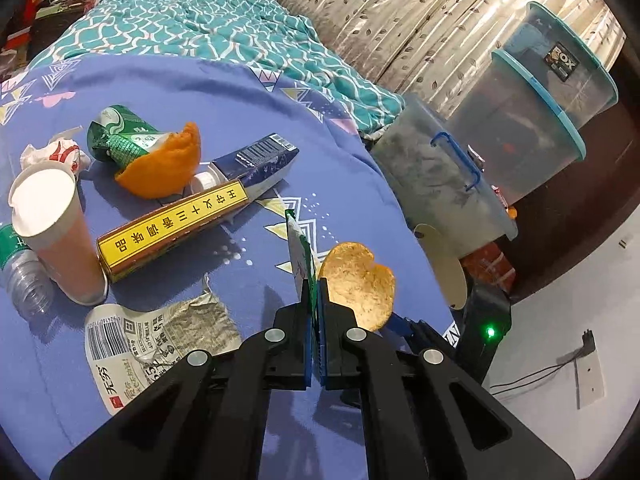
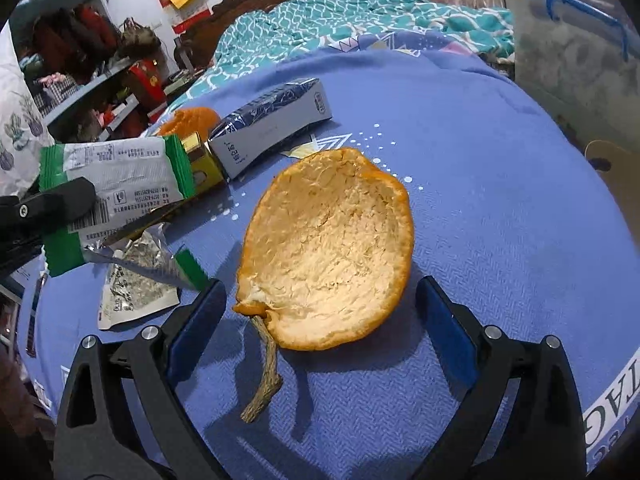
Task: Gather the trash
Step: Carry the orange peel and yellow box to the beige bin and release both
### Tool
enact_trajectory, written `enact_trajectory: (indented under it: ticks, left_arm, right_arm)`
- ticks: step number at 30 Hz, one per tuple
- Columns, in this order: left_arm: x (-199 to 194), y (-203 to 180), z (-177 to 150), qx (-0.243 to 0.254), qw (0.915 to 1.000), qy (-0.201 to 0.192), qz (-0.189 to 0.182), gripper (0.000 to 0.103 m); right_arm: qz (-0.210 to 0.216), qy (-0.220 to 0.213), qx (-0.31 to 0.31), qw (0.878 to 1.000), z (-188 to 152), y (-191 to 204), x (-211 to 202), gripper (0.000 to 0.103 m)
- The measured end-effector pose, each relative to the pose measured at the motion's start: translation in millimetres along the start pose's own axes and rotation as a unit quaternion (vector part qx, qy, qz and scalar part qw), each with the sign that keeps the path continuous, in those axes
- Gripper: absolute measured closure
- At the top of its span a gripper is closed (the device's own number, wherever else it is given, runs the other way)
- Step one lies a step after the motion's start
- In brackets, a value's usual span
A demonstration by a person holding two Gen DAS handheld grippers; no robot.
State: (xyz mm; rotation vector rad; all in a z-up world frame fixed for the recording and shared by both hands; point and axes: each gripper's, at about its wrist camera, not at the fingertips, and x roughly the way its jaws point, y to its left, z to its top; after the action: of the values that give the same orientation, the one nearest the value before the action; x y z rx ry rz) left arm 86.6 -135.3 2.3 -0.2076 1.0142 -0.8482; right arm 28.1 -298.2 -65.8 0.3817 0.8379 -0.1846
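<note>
A blue-sheeted bed carries the trash, bare cloth open toward its right edge. The right claw stands apart around an orange peel, apparently not touching it. The left claw is clamped on a green-edged wrapper, seen edge-on, its print unreadable.
</note>
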Motion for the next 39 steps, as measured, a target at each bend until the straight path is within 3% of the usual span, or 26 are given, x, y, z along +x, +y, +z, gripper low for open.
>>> enact_trajectory:
  ticks: [11,12,13,14,15,16,19,21,25,29,35,39]
  left_arm:
    - [-1.8,3.7,-0.1,0.0,1.0,0.002,0.006,0.101]
    - [-2.4,4.2,0.2,0.001,1.0,0.002,0.007,0.101]
    - [-3.3,4.8,0.6,0.001,1.0,0.001,0.008,0.101]
    - [-3.9,5.3,0.8,0.001,1.0,0.001,0.009,0.101]
    - [-5.0,6.0,1.1,0.0,1.0,0.0,0.01,0.101]
    - [-5.7,5.7,1.6,-0.001,0.9999,-0.001,0.01,0.101]
    - [-6.8,3.6,4.0,0.0,0.9999,-0.003,0.012,0.101]
    - [-2.8,-2.2,4.2,0.007,0.9999,0.001,0.013,0.101]
    - [16.9,-21.1,3.8,0.033,0.9991,0.022,0.017,0.101]
    - [46.5,-40.6,3.5,0.056,0.997,0.051,0.016,0.101]
    - [113.6,-83.7,1.1,0.1,0.9889,0.11,-0.003,0.101]
    - [159.3,-133.3,3.2,0.15,0.9788,0.137,-0.027,0.101]
  right_arm:
    - [-0.028,0.008,-0.02,0.999,0.9,7.9,2.4,0.011]
    - [-0.038,0.006,-0.02,0.999,0.6,7.9,1.7,0.014]
    - [-0.036,0.003,-0.02,0.999,0.5,7.4,0.5,0.021]
    - [-0.036,0.003,-0.02,0.999,0.5,7.4,0.5,0.035]
    - [-0.038,-0.001,-0.015,0.999,0.9,5.8,-1.2,0.04]
    - [-0.019,-0.007,0.001,1.0,0.7,-0.5,-4.1,0.05]
    - [0.007,-0.023,0.035,0.999,0.7,-13.1,-10.1,0.065]
    - [0.009,-0.042,0.06,0.997,-0.5,-22.2,-16.8,0.071]
    - [0.03,-0.079,0.096,0.992,-2.6,-38.8,-33.0,0.073]
    - [0.06,-0.086,0.168,0.98,-5.5,-81.7,-46.6,0.073]
    - [0.019,-0.138,0.246,0.959,-12.2,-171.6,-91.1,0.073]
    - [-0.002,-0.165,0.302,0.939,-17.2,-233.5,-116.4,0.073]
